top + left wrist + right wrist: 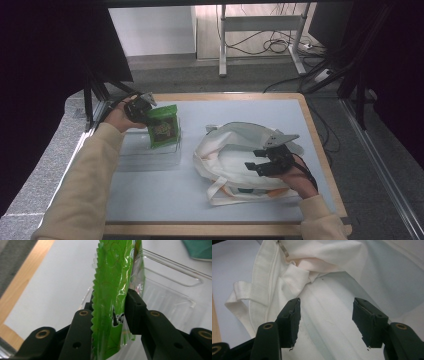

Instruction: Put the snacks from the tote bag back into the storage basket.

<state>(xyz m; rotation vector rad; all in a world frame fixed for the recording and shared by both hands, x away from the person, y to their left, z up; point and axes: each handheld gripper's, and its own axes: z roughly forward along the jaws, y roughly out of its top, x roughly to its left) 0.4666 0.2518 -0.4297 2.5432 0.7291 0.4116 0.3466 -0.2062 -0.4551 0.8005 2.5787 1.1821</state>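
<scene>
- My left gripper (145, 111) is at the far left of the bench (150, 200), holding a green snack packet (163, 126) by its upper left corner.
- In the left gripper view its fingers (133, 311) sit on both faces of the green snack packet (113, 290), one on each side of the crimped edge; the foil passes straight between them and the right pad presses on it, so I read this as a grip on the packet.
- The packet stands upright on its narrow edge, its bottom inside a clear plastic tray (150, 159) just in front of my left hand (118, 118).
- In the left gripper view the tray's clear wall (172, 282) rises behind and to the right of the packet.
- My right gripper (266, 160) rests over a white cloth bag (225, 155) on the right half of the bench, well apart from the packet.
- In the right gripper view its fingers (292, 320) stand wide apart with nothing clamped between them, and the smooth white cloth bag (329, 315) lies in the gap beneath.
- The bag lies crumpled, its strap (240, 295) looped out to the left in that view.
</scene>
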